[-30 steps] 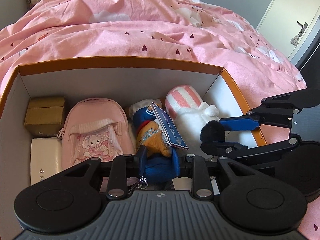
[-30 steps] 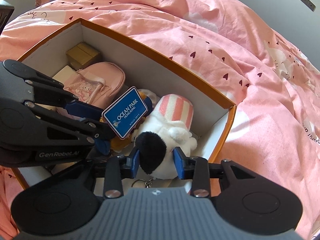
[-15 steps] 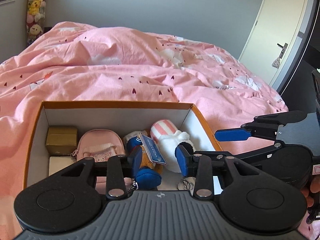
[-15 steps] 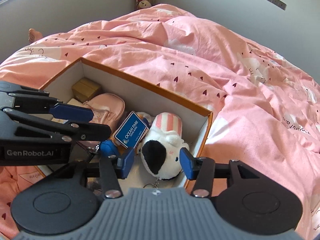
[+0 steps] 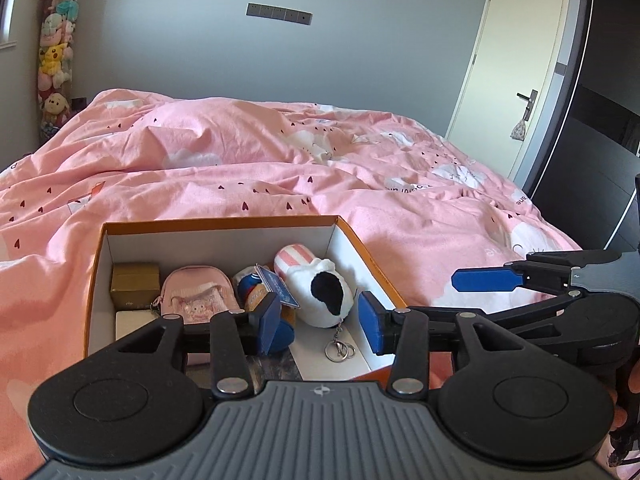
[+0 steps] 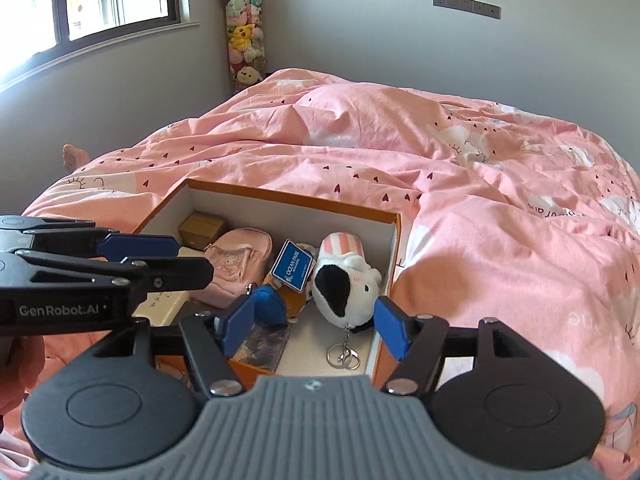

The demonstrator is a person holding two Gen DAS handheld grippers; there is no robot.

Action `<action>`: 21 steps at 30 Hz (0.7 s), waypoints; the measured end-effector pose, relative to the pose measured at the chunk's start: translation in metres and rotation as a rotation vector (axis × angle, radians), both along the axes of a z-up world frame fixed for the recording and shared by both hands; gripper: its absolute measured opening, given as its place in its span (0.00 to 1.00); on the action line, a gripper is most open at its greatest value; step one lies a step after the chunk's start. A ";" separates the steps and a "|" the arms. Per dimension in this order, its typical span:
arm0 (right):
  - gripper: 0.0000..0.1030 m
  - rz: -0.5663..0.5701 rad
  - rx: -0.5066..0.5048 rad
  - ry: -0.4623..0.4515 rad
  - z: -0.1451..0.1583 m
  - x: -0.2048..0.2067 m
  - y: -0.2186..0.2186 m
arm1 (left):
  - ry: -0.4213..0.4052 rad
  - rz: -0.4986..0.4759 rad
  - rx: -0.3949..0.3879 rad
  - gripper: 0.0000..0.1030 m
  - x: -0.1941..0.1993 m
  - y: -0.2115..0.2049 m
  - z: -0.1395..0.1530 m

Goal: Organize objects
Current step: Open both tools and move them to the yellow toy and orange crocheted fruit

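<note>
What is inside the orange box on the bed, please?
The orange box holds a gold carton, pink mini backpack, blue-clad plush and white plush. Anything beneath them is covered.

Both tongs are black, with flat blue pads, silver screws on the linkage bars, round black discs and a ribbed grey base. The left tongs [image 6: 160, 256] carry white "GenRobot.AI" lettering; the right tongs [image 6: 312, 326] match.
</note>
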State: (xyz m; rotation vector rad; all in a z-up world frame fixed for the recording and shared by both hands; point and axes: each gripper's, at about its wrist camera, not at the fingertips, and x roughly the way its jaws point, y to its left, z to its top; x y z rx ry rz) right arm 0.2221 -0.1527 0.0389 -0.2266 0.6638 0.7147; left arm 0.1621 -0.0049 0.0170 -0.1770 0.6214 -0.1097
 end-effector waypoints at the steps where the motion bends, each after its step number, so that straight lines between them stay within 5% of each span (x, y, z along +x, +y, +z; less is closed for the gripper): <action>1: 0.72 -0.013 0.001 0.004 -0.002 -0.007 -0.004 | 0.003 -0.004 0.000 0.49 -0.004 0.000 -0.001; 16: 0.73 -0.128 -0.059 0.157 -0.056 -0.037 -0.027 | 0.234 -0.043 -0.107 0.49 -0.034 0.013 -0.052; 21: 0.62 -0.161 -0.075 0.240 -0.080 -0.032 -0.031 | 0.296 -0.044 -0.106 0.49 -0.031 0.012 -0.072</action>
